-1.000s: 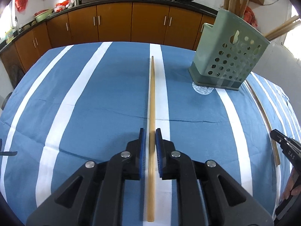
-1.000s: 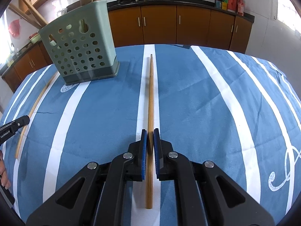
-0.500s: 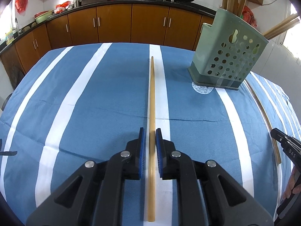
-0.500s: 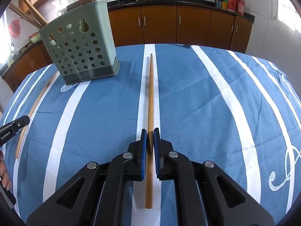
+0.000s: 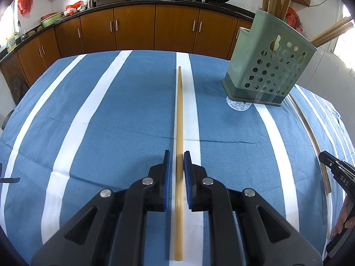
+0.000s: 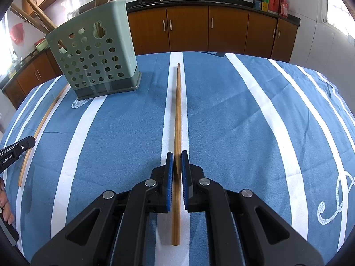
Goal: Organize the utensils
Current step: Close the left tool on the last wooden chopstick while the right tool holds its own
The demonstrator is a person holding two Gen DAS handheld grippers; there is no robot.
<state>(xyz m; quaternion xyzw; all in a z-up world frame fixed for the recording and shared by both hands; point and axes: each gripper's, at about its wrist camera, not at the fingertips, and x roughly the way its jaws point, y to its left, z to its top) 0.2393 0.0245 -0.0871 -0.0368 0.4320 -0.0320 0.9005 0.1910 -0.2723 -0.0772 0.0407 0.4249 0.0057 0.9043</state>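
Looking along the left claw (image 5: 176,161) in the left wrist view, its blue pads are pinched on a long pale bamboo chopstick (image 5: 179,119), which runs straight ahead between them and ends short of the far edge of the surface (image 5: 106,115), a table under a blue cloth with white stripes. Open cloth spreads wide to the left and ahead. To the front right stands a sage-green perforated plastic utensil holder (image 5: 269,66) with wooden sticks in it, well apart from the held chopstick. At the right edge the other claw's black tip (image 5: 337,168) is in view over its own chopstick (image 5: 310,133).

Turning to the right wrist view, the right claw (image 6: 175,159) is pressed together on a darker bamboo chopstick (image 6: 177,110), also pointing straight ahead along a white stripe. Bare cloth lies open to the right, up to the surface's curved edge (image 6: 321,115). The green holder (image 6: 95,51) stands front left, near but not touching the chopstick. The left claw's tip (image 6: 17,150) and its chopstick (image 6: 42,128) are at the left margin.
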